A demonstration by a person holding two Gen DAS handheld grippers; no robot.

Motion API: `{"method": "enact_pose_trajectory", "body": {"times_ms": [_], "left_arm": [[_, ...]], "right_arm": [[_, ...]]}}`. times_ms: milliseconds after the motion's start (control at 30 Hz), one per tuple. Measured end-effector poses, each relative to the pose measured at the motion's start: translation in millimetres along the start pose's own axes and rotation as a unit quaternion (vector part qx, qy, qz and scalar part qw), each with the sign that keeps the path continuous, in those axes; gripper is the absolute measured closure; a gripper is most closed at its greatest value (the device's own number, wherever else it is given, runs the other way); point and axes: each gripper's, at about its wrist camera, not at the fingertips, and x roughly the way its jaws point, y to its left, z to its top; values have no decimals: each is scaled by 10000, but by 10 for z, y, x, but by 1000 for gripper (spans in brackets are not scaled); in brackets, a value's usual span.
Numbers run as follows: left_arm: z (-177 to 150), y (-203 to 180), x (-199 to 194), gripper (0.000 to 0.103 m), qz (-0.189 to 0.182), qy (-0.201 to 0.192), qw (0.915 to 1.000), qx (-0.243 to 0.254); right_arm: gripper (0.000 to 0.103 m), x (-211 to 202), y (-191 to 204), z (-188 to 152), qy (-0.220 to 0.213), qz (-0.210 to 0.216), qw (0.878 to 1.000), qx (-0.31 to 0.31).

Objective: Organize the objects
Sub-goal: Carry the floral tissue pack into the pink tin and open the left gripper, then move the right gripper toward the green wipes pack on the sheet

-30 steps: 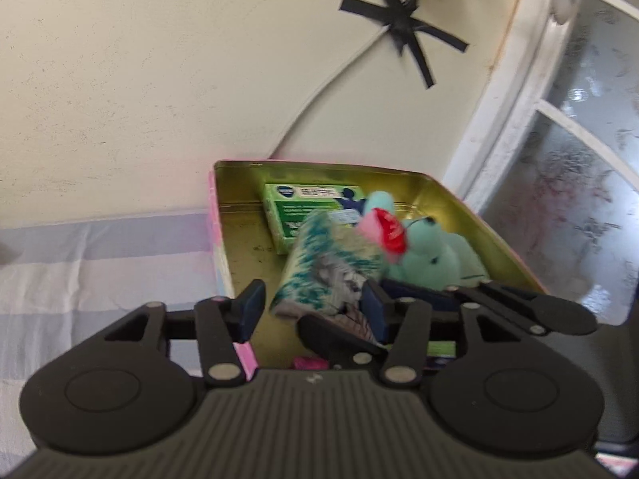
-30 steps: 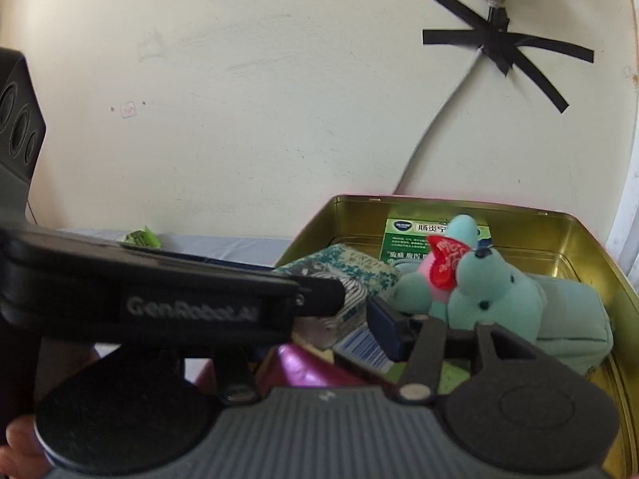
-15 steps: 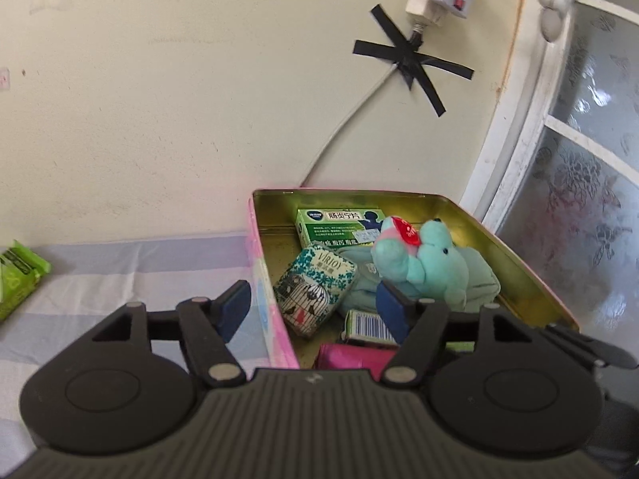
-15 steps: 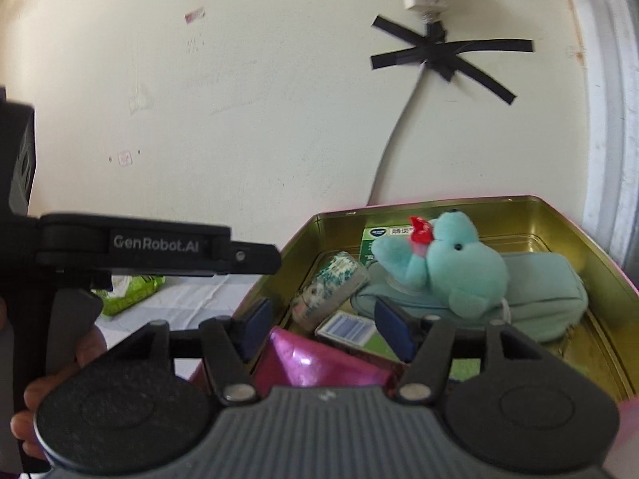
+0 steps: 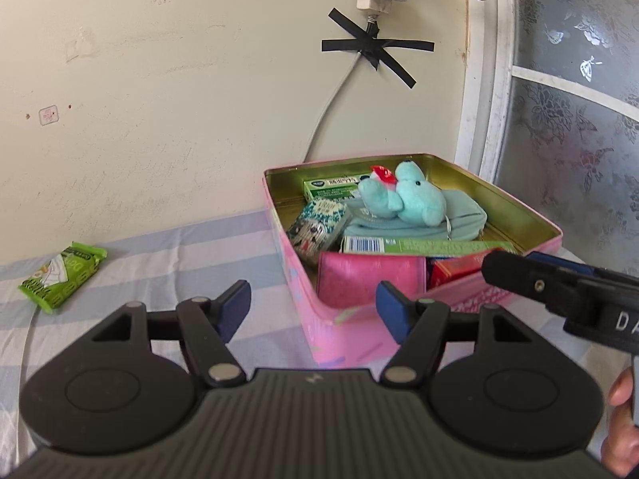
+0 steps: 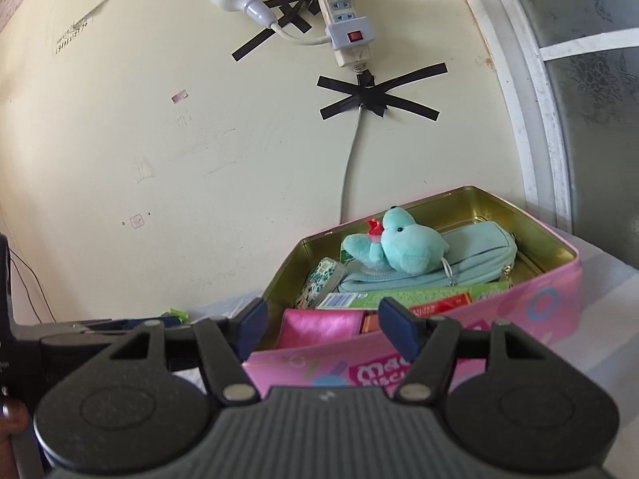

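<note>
Against the wall, both grippers (image 5: 313, 305) (image 6: 319, 319) have backed off the tin (image 5: 343, 335), empty, right jaws opening; green packet (image 5: 62, 275) remains.

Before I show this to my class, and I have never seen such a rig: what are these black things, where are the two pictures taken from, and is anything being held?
No robot here: a person holds a two-finger gripper in each hand, each with a camera looking along its fingers. One picture comes from the left gripper, the other from the right gripper. The left stands open and empty; the right's jaws are opening, with nothing between them. Ahead, on a striped cloth, is a pink tin holding a teal plush toy, a teal pouch, a patterned tissue pack, a pink wallet and small boxes. A green packet lies outside.
</note>
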Motion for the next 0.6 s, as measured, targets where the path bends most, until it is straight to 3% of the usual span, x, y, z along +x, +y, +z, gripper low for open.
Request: {"method": "enact_pose_trajectory", "body": {"times_ms": [333,600], "left_arm": [[-222,169,-240,31,163,-3,9999,26],[-363,603,-326,30,508,-4,9986,-151]], "right_arm": [[39,-129,215,-105,51,62,10000,-53],[38,-41,577,-178,181,163,9991,-354]]}}
